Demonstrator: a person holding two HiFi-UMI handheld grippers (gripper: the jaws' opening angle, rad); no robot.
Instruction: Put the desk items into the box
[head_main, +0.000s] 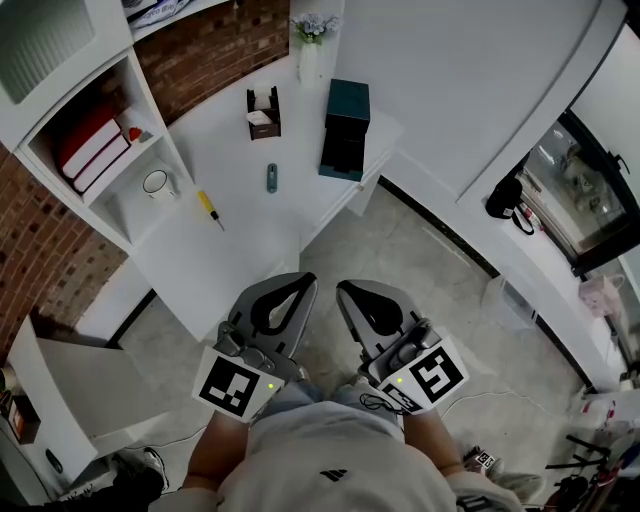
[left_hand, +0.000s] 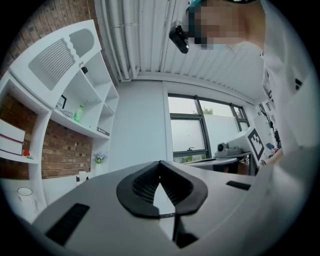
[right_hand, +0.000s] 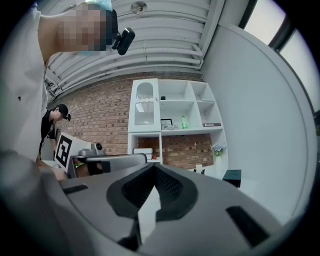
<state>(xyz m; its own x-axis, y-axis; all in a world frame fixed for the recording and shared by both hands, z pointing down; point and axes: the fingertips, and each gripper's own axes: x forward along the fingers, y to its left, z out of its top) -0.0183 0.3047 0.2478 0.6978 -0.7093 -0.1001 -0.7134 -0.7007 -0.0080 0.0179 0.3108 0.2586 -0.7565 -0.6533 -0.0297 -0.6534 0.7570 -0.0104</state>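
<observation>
On the desk (head_main: 235, 240), a grey object (head_main: 271, 178) too small for identification.

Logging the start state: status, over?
Both shut, empty: left gripper, right gripper, short of the desk. Lying on it, unboxed: screwdriver, small grey item; dark teal box beyond them. Nothing in the way.

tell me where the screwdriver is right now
In the head view, the screwdriver lies flat on the white desk, left of centre, between the white mug on its left and a small grey item on its right.
</observation>
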